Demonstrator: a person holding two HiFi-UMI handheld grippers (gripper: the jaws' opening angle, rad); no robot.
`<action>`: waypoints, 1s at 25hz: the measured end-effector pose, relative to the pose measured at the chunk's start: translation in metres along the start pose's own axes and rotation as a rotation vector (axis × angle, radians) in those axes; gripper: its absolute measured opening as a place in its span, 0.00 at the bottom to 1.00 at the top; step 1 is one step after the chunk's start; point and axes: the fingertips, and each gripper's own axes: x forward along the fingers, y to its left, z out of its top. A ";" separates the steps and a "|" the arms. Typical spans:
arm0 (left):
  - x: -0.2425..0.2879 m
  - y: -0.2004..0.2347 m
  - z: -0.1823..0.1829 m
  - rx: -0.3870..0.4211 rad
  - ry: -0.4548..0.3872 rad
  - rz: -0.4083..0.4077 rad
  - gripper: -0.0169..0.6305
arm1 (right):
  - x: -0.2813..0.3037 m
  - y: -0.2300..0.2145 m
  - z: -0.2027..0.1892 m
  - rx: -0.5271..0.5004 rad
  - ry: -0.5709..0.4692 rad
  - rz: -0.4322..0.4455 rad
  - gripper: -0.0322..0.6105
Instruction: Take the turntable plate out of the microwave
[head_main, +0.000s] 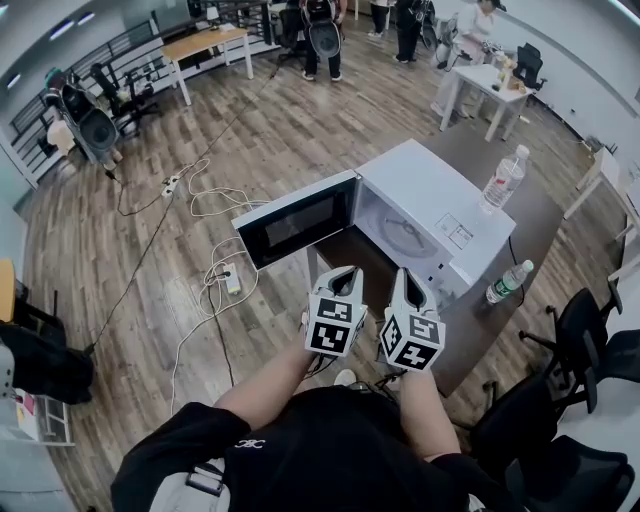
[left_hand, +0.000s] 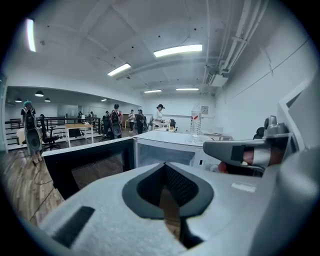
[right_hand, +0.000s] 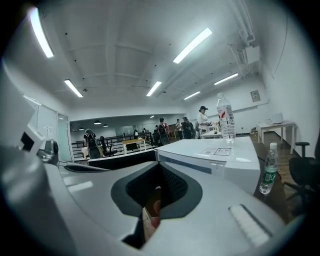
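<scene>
Nearest the head camera, the person's black shirt (head_main: 330, 450) fills the lower edge, with both forearms reaching forward. They hold the left gripper (head_main: 343, 275) and right gripper (head_main: 410, 282) side by side, each with its jaws pressed together and nothing between them. Ahead of both, the microwave (head_main: 440, 190) stands on a dark table (head_main: 530, 235). Its door (head_main: 297, 222) is swung wide open, ahead and left of the left gripper. The turntable plate (head_main: 405, 235) lies inside the cavity, ahead of the right gripper's tips and apart from them. One clear bottle (head_main: 503, 180) stands on the microwave's top, and a second bottle (head_main: 509, 282) stands on the table, right of the right gripper.

From the left gripper view, the left gripper (left_hand: 166, 167) has meeting, empty jaws. The door (left_hand: 85, 167) sits ahead-left, the microwave (left_hand: 170, 147) straight ahead and the right gripper (left_hand: 250, 152) close at its right.

From the right gripper view, the right gripper (right_hand: 159, 167) likewise clamps nothing. The microwave (right_hand: 220, 157) lies ahead-right, with the clear bottle (right_hand: 226, 117) on top and the second bottle (right_hand: 270, 170) farther right.
</scene>
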 end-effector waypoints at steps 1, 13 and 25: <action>0.007 0.002 0.002 -0.003 0.001 0.004 0.04 | 0.007 -0.002 0.001 0.000 0.003 0.005 0.06; 0.082 0.025 0.008 -0.050 0.040 0.040 0.04 | 0.073 -0.027 0.003 -0.012 0.039 0.056 0.06; 0.123 0.032 -0.005 -0.118 0.082 0.023 0.04 | 0.095 -0.040 -0.006 -0.013 0.080 0.069 0.06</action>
